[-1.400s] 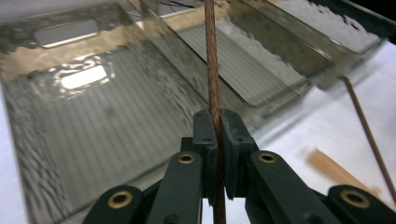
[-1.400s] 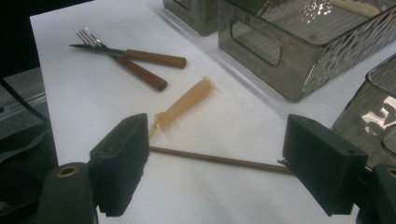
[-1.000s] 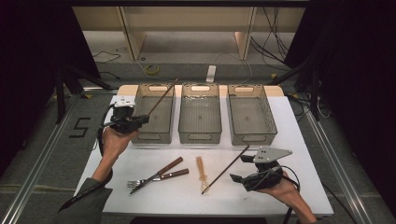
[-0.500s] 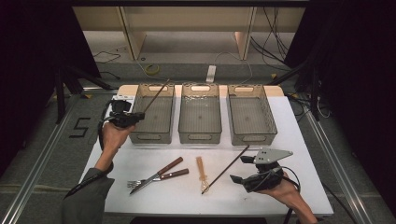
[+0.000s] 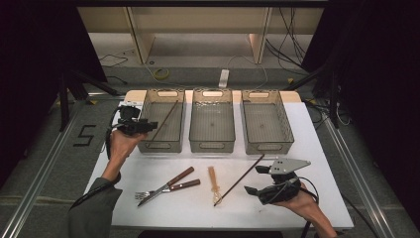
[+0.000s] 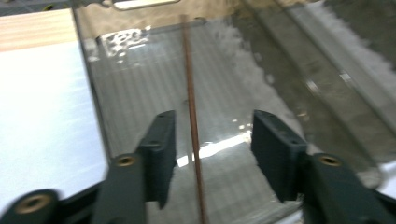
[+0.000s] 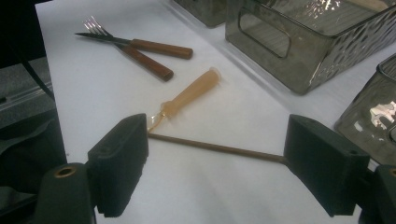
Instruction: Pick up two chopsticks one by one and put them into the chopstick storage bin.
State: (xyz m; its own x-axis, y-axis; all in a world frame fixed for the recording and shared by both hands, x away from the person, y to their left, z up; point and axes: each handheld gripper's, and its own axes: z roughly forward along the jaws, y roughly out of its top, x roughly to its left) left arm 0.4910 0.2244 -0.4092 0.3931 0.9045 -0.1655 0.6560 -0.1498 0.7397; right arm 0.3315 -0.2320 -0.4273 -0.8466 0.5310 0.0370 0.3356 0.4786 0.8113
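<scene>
Chopstick number one, a thin, straight, dark brown stick (image 5: 165, 120), lies slanted inside the clear see-through plastic bin on the left (image 5: 162, 143). One end points to the bin's far corner and the other end rests by the near wall. In the left gripper view the chopstick (image 6: 192, 121) looks long, smooth and reddish brown, and it runs up the middle of the bin's bumpy floor. The left gripper (image 5: 140, 126) is at the bin's near left edge. Its black jaws have just been opening, and they stand apart with the stick between them but not touching it, so it has let go.

On the white table (image 5: 322, 148) lie a fork and a knife with brown wooden handles (image 5: 167, 185), then a small pale orange plastic fork (image 5: 214, 179). Beside it lies a second dark brown chopstick (image 5: 239, 179), slanted. The right gripper (image 5: 257, 179) rests near it with its jaws wide apart, and this stick (image 7: 217, 148) lies on the table between them.
</scene>
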